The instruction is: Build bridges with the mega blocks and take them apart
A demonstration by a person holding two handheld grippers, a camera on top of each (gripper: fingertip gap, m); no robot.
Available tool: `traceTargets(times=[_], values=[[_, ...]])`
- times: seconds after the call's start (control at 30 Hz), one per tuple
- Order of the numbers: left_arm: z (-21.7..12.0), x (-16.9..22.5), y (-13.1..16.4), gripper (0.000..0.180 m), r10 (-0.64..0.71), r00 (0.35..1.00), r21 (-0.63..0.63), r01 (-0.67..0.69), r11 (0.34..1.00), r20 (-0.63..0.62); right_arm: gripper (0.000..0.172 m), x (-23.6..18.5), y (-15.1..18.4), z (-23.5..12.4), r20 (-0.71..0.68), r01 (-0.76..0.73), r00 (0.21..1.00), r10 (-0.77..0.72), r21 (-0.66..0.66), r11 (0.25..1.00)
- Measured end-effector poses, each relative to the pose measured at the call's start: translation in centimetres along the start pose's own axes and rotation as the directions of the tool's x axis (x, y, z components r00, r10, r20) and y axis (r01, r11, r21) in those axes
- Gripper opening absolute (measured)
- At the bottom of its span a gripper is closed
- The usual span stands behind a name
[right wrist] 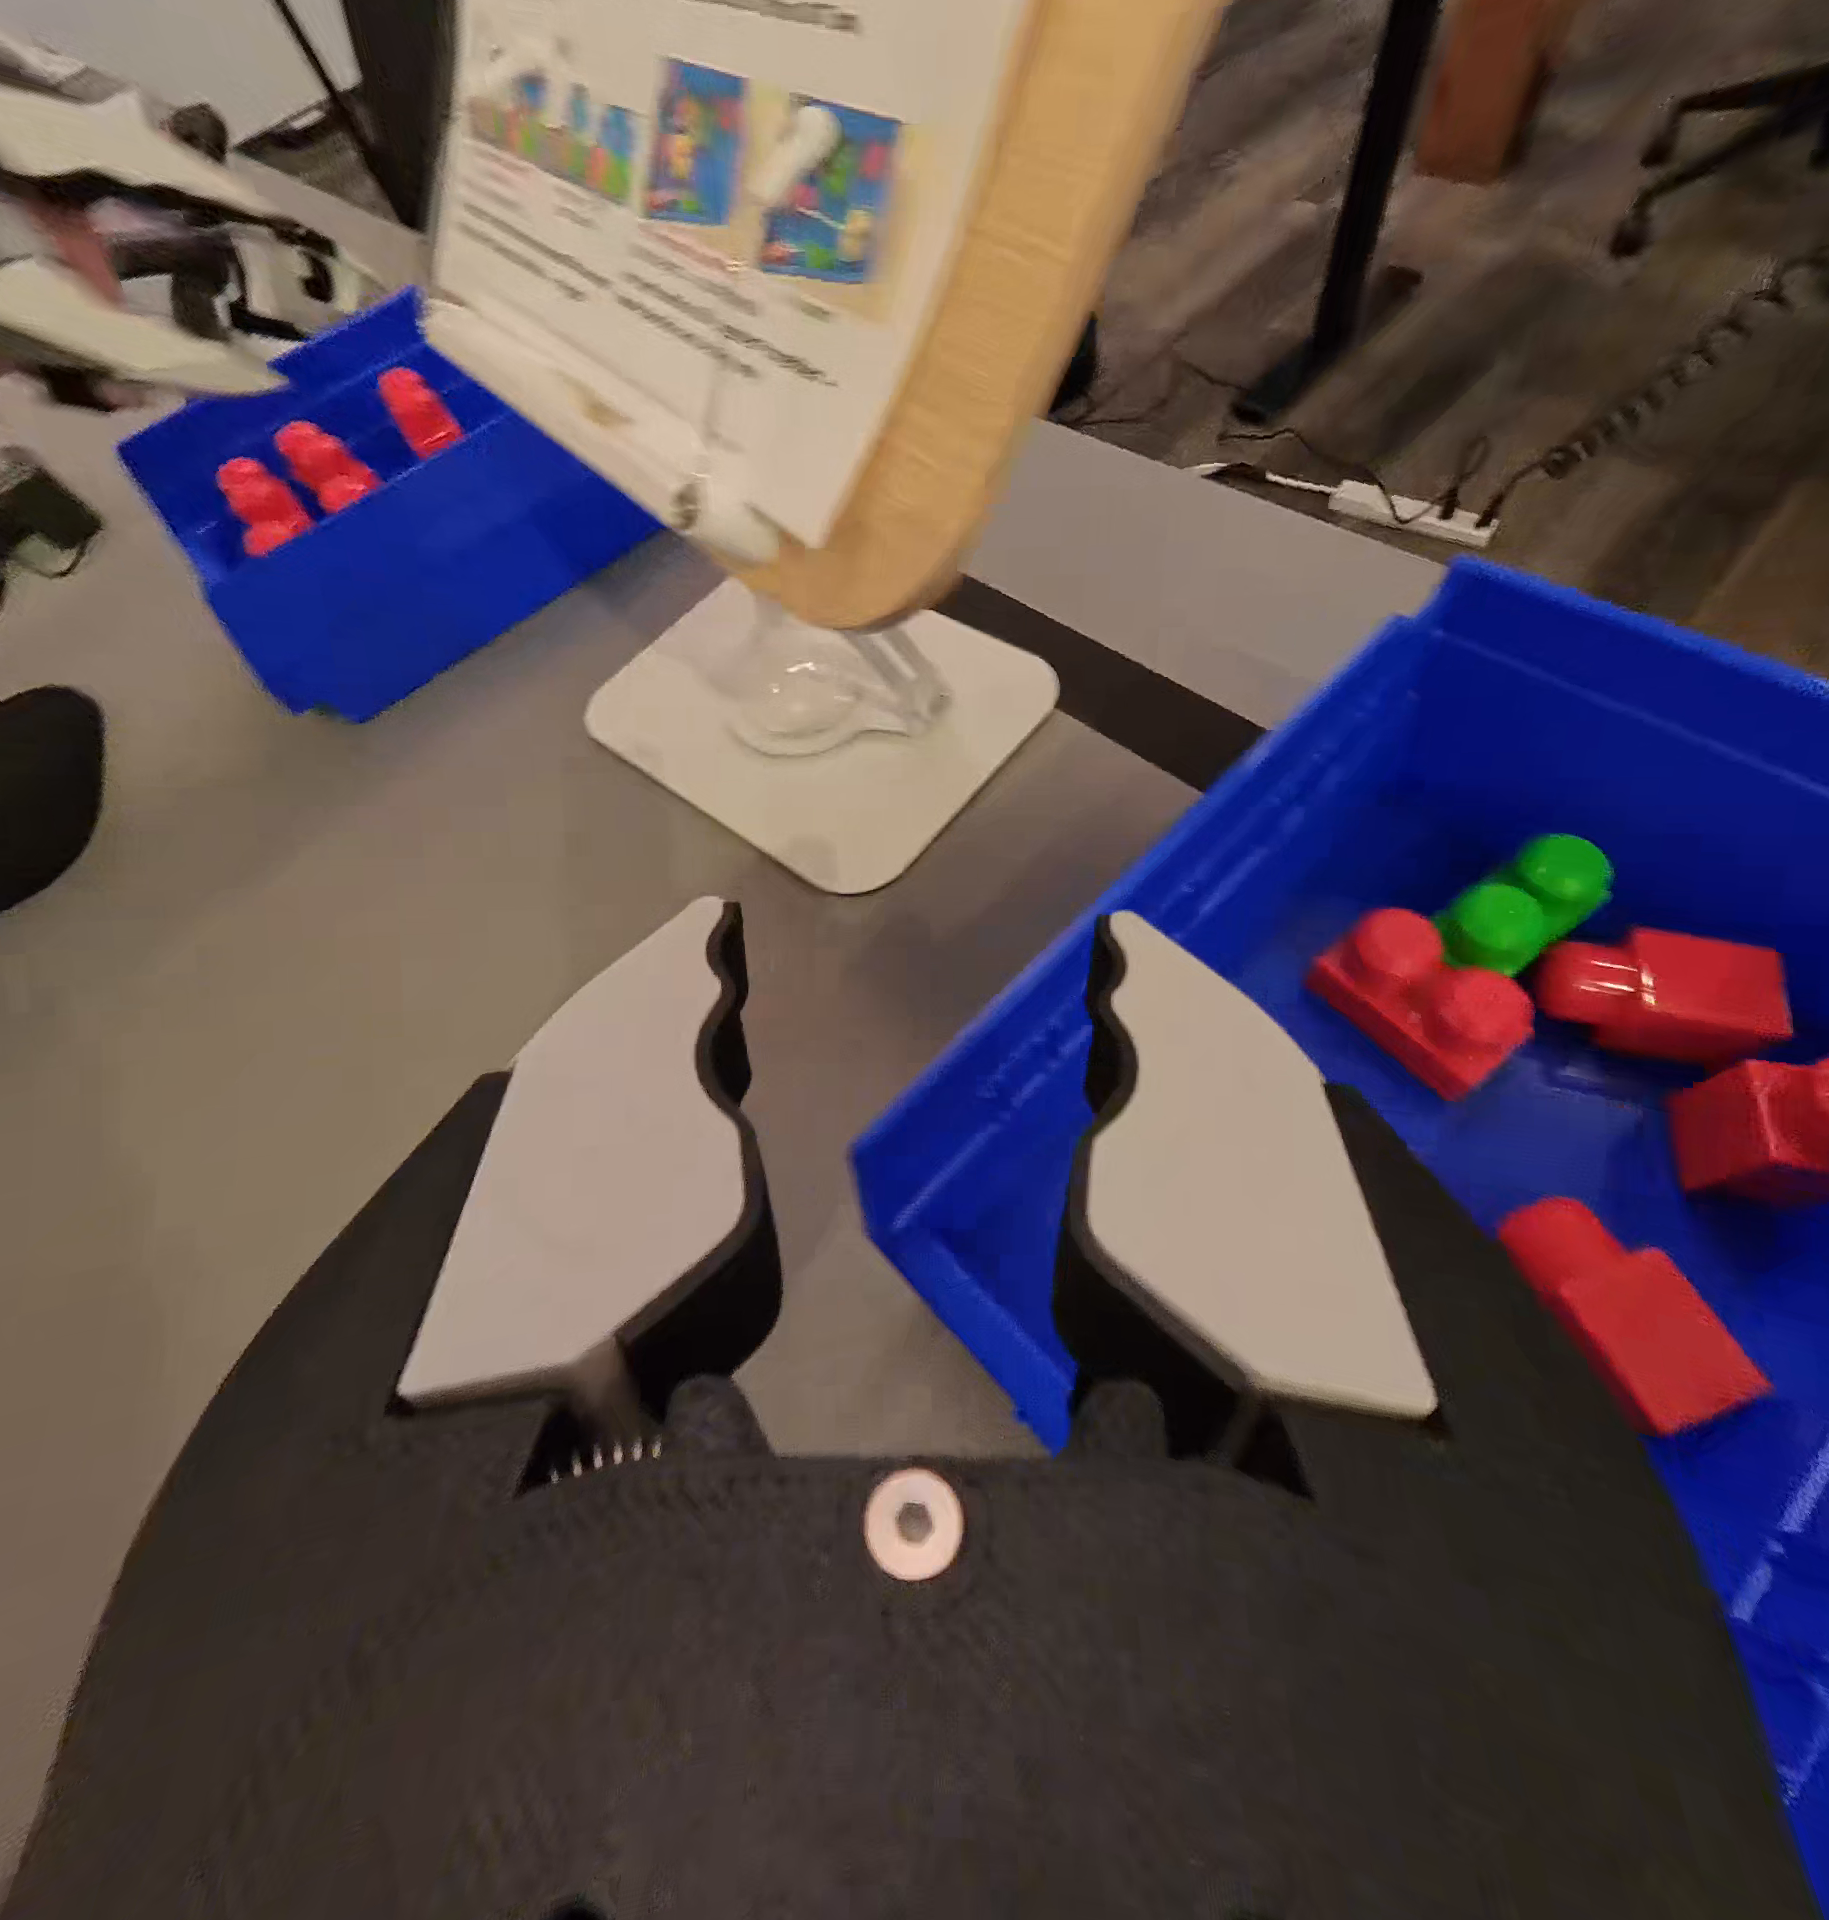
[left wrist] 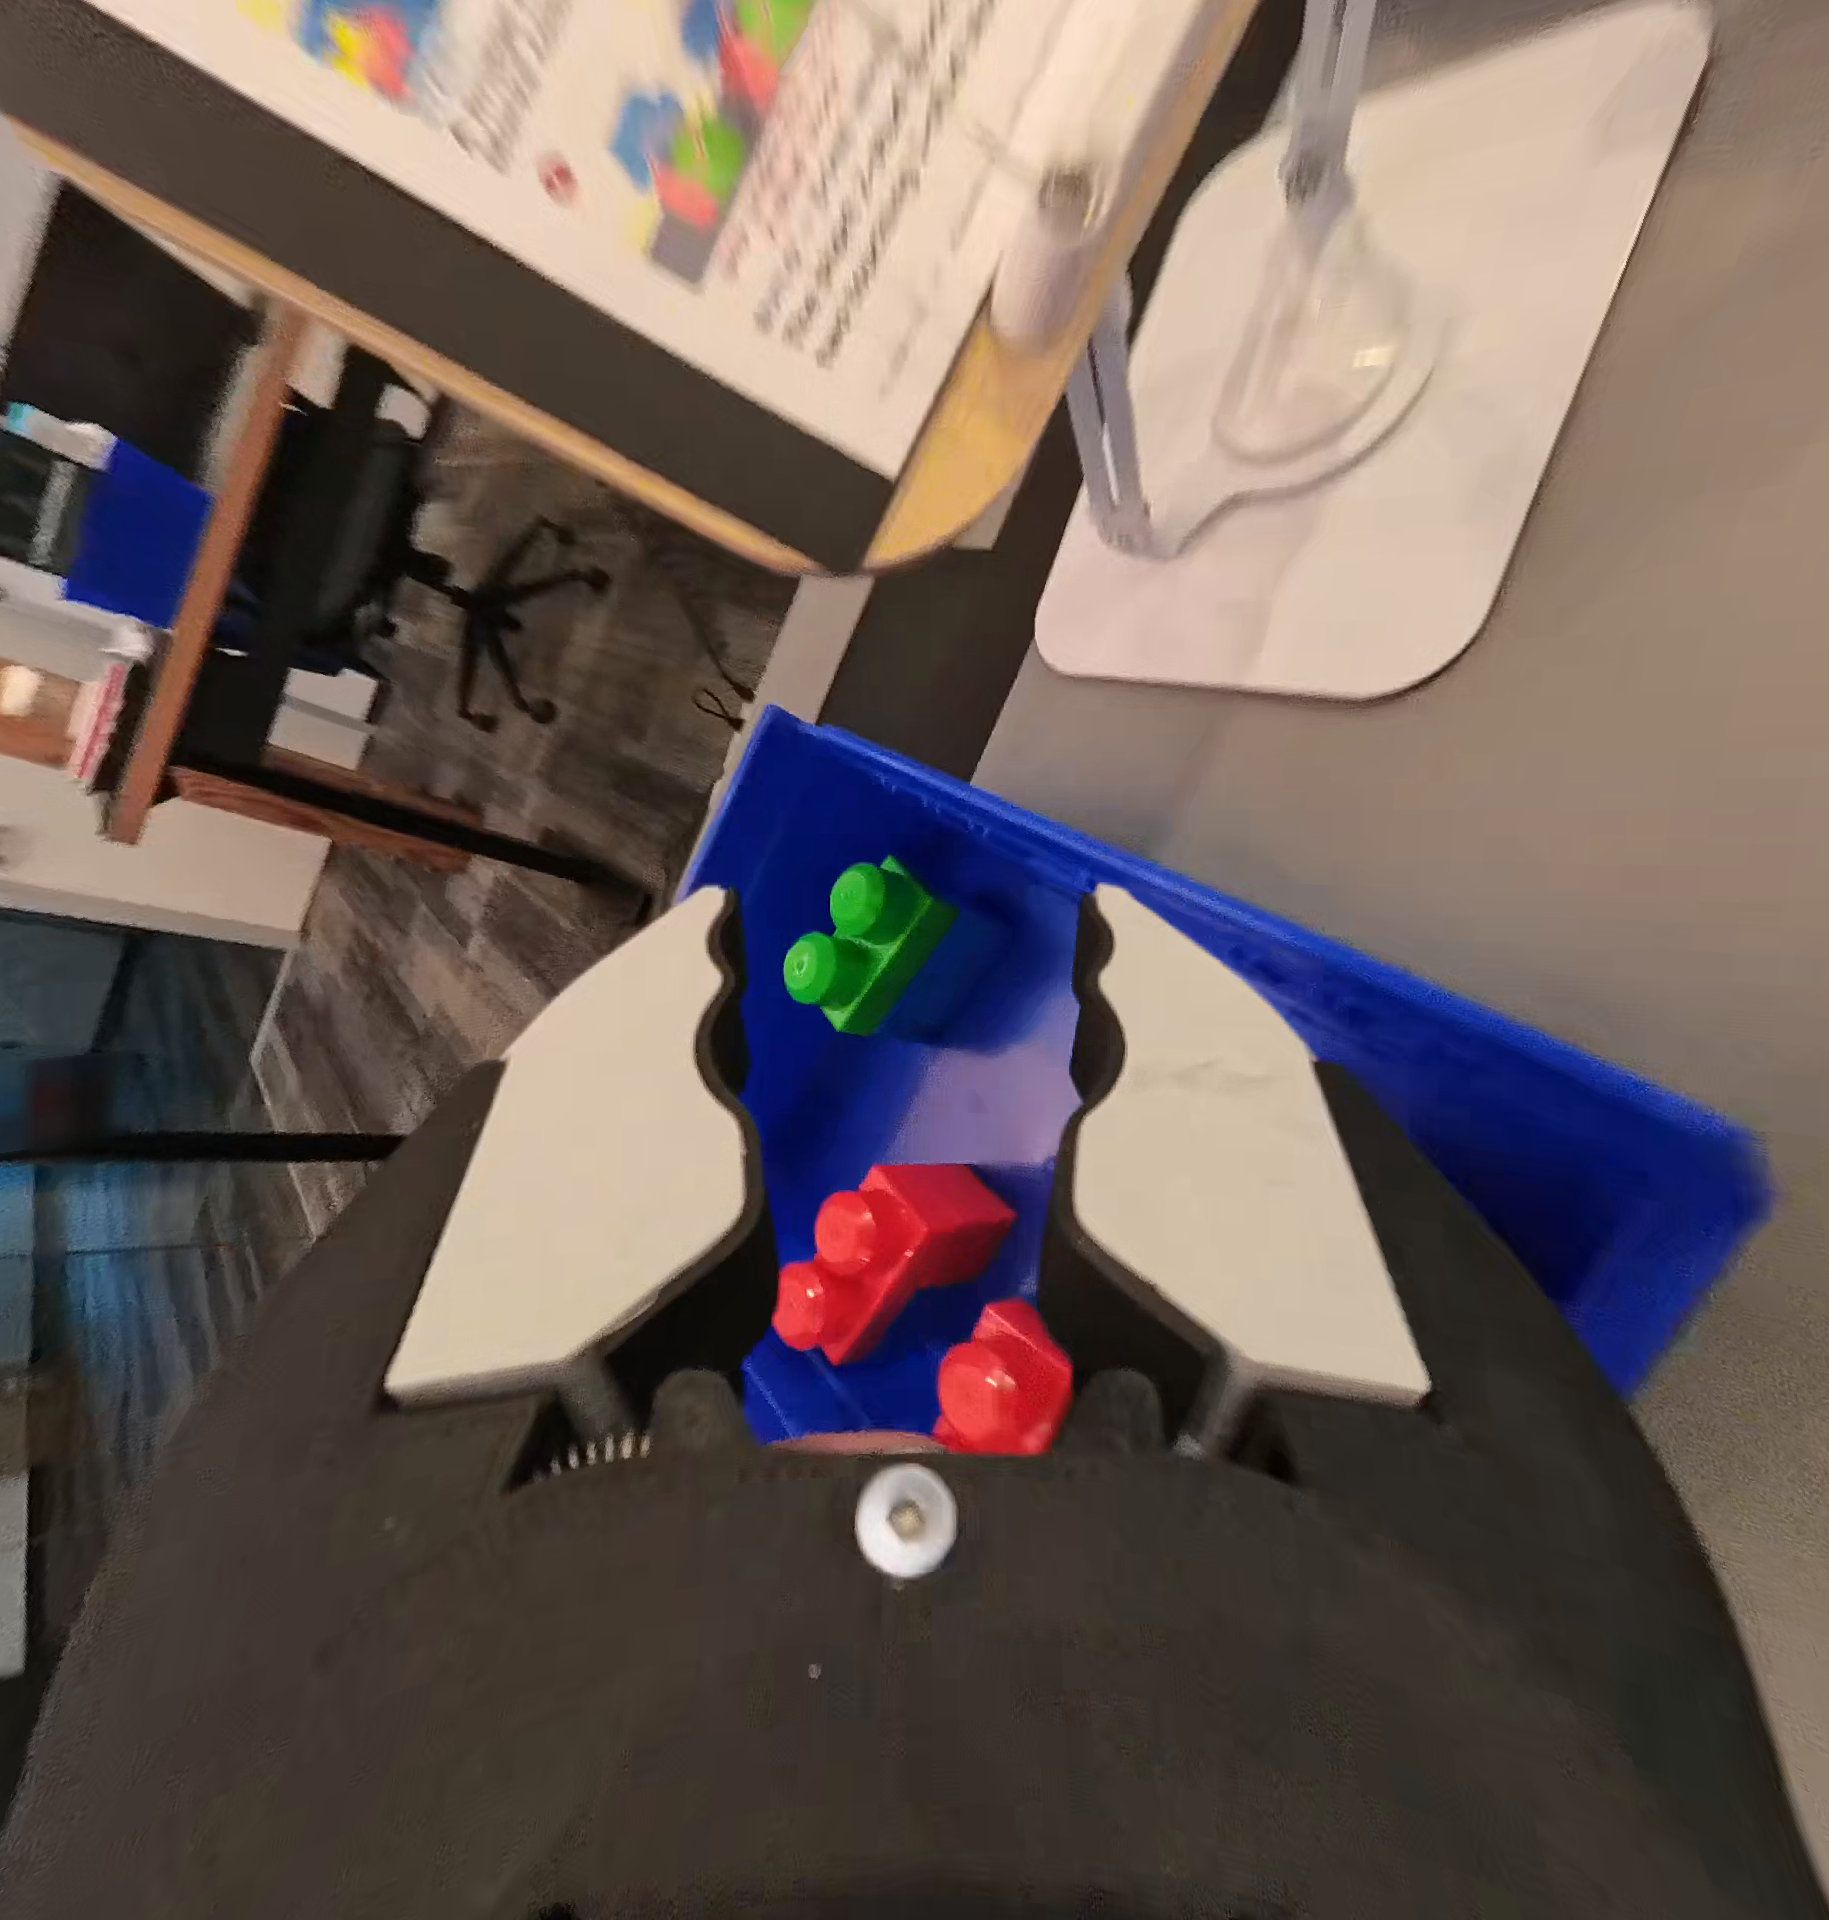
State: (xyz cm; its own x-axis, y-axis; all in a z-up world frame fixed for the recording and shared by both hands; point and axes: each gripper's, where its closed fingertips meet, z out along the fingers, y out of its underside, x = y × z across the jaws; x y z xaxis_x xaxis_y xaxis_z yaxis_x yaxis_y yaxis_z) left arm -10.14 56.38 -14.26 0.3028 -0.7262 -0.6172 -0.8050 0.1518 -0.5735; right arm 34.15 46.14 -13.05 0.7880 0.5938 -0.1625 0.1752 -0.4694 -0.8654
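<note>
Plastic, hollow and light: that is how these mega blocks should handle, so you need little squeeze, but the moulded faces look glossy and could slip under a skewed pinch.

Your left gripper (left wrist: 905, 935) hangs over a blue bin (left wrist: 1409, 997) with its jaws spread wide and nothing between the pads. Inside that bin a green block (left wrist: 874, 951) lies near the far wall, seen between the fingertips but well clear of both. Two red blocks (left wrist: 894, 1257) lie closer to the near end. Take the green one across its flat side walls, below the studs; the round studs would likely roll out of the pads.

Your right gripper (right wrist: 915, 987) is also wide open and empty. Its left fingertip is over bare grey table (right wrist: 422, 935), and its right one overlaps the near wall of a second blue bin (right wrist: 993, 1195). That bin holds one green block (right wrist: 1512, 914) touching a red block (right wrist: 1419, 997), with more red ones toward its right edge. Several lie on their sides, so I judge you will have to turn the wrist to meet two parallel faces.

No bridge stands on the table; building looks not yet begun. Stiff pieces tolerate firm pressing when you stack them.
</note>
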Motion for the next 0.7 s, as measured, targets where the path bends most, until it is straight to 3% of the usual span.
traceTargets(times=[0.17,0.33,0.5,0.7], values=[[6.7,-2.3,4.5,0.059,0.046,0.988,-0.148,-0.068,0.987,-0.148,0.059,-4.3,-0.1,-0.9,0.078,0.052,0.996,-0.053,0.024,0.998],[11.5,-2.3,8.1,0.057,0.008,0.957,-0.202,-0.07,0.977,-0.291,0.052,-5.6,1.2,-1.1,0.114,0.044,0.992,-0.046,0.018,0.999],[13.9,-1.2,10.1,0.059,0.011,0.918,-0.248,-0.119,0.961,-0.397,0.049,-5.6,2.2,0.0,0.12,0.04,0.992,-0.039,-0.01,0.999],[14.2,-0.5,9.3,0.037,-0.042,0.914,-0.212,-0.049,0.976,-0.403,0.048,-6.7,2.4,1.4,0.138,0.074,0.988,-0.07,-0.027,0.997]])
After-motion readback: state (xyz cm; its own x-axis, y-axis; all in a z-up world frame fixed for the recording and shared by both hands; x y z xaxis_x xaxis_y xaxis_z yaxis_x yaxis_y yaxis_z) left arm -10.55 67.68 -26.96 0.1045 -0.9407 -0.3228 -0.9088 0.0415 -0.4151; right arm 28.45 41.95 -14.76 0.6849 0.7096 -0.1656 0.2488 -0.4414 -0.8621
